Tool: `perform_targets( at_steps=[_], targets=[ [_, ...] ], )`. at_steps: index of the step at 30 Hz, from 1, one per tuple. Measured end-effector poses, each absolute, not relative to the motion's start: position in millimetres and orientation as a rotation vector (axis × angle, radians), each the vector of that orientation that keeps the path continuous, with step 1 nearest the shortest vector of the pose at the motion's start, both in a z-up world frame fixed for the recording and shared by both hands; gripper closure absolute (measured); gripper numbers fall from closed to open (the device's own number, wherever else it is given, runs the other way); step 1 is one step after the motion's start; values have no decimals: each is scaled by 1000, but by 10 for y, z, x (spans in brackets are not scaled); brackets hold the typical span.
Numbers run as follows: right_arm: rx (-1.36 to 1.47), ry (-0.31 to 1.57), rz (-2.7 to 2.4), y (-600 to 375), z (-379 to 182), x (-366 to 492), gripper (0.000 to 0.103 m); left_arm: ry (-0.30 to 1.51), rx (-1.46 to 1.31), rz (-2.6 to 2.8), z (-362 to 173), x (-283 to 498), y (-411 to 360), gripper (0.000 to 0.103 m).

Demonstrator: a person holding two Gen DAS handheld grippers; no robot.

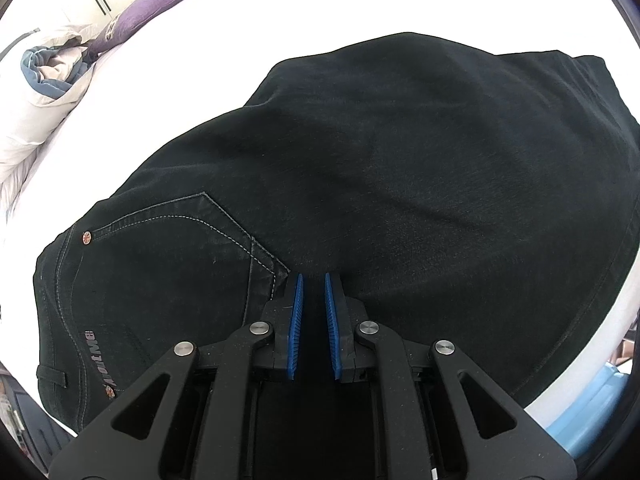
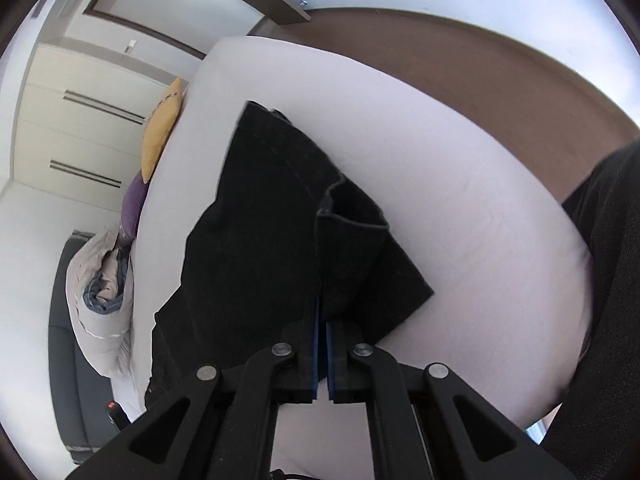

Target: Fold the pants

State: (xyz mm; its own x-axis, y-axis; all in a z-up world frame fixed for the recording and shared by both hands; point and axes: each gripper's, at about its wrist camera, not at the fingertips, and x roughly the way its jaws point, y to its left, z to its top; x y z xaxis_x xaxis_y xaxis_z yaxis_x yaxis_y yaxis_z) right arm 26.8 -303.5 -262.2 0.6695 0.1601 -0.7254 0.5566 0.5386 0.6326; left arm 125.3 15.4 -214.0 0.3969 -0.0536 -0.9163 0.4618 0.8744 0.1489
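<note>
Blue-padded left gripper (image 1: 313, 280) is pinching black pants (image 1: 360, 168) near the back pocket (image 1: 180, 236) on a white bed (image 1: 168, 92). Right gripper (image 2: 322, 314) is clamping the leg hem, lifting it. Denim looks soft, fairly heavy, draping; seams and hems are probably offering the surest hold.

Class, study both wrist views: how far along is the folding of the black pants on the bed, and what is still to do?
Done: the black pants lie doubled on the white bed, legs stacked. In hand: the left gripper pinches the cloth near the back pocket, while the right gripper is shut on the hem end and holds it raised. Left: laying that end down, likely towards the waist, and smoothing.
</note>
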Motion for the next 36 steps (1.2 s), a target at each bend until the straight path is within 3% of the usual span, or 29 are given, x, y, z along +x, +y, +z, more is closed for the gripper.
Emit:
perform_targets(
  at_steps=[14, 21, 27, 28, 30, 31, 36],
  targets=[
    [1306, 797, -234, -3088, -2767, 155, 103, 1143, 490, -358, -2138, 1300, -58, 92],
    [1259, 831, -353, -3254, -2535, -238, 98, 1116, 470, -358, -2131, 1255, -64, 92],
    [1046, 668, -147, -3187, -1870, 66, 97, 1083, 482, -320, -2005, 1145, -190, 91],
    [1032, 659, -113, -3178, -1838, 166, 96, 1070, 474, -321, -1965, 1126, -233, 91],
    [1028, 657, -33, -3178, -1874, 412, 75, 1040, 450, -329, -1865, 1080, -333, 91],
    [1039, 674, -7, -3196, -1961, 541, 70, 1033, 442, -335, -1804, 1070, -387, 91],
    [970, 788, -207, -3373, -2276, 544, 65, 1087, 436, -343, -1927, 1064, -560, 91]
  ],
)
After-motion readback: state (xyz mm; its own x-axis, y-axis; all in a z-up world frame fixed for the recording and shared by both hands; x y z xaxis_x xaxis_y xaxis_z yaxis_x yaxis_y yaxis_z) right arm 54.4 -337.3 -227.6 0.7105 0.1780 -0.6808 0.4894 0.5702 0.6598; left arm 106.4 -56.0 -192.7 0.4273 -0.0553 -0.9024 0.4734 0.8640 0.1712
